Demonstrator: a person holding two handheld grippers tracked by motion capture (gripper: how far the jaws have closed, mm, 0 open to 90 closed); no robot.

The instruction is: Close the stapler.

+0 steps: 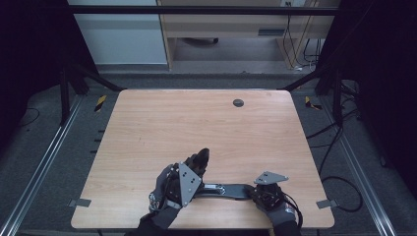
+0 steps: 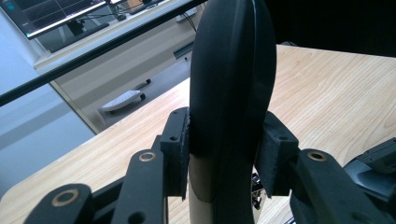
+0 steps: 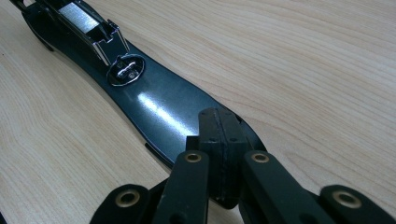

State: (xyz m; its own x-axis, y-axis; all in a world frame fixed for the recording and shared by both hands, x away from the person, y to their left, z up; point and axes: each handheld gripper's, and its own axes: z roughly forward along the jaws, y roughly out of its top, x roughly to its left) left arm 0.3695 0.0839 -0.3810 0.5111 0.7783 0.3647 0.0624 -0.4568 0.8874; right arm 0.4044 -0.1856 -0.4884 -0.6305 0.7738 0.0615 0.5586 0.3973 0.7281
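1. High view: near the tabletop's (image 1: 147, 123) front edge, the left claw (image 1: 200, 158) holds a black curved piece up off the wood, while the right claw (image 1: 252, 191) rests on a long black glossy part (image 1: 223, 189) lying flat.
2. Left gripper view: the pads (image 2: 177, 154) clamp the black curved piece (image 2: 231, 84) upright.
3. Right gripper view: the jaws are closed together, pressing on the part's (image 3: 159, 109) near end. The step looks like assembly; next, seat the piece onto the pinned part.

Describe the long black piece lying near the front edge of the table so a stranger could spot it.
On the wooden table, look along the near edge between the two hands. The flat black piece lies there, glossy and curved, under the right gripper. A shiny metal fitting on top marks it out from the matt black cover in the left gripper's jaws.
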